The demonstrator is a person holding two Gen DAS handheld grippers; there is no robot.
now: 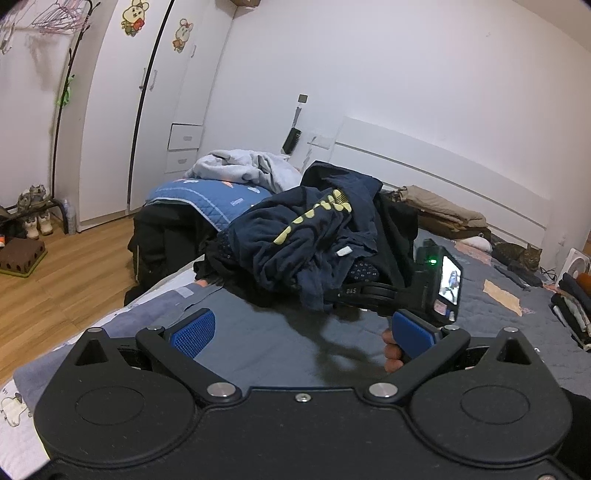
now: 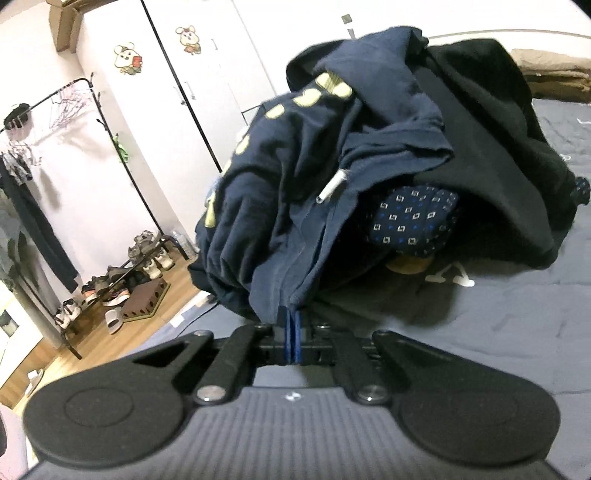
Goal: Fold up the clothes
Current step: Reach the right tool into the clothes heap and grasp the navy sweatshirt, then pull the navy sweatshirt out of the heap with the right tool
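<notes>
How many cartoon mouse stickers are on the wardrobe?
2. One mouse sticker is on the left wardrobe door, the other mouse sticker on the door to its right. More may be hidden.

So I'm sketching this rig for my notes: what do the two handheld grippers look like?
Both are matte black, with two round discs on a wide body and silver pivot bolts on angled linkage arms. The left gripper has blue textured pads. The right gripper has blue pads too, and carries a small lit screen with a green light.
</notes>
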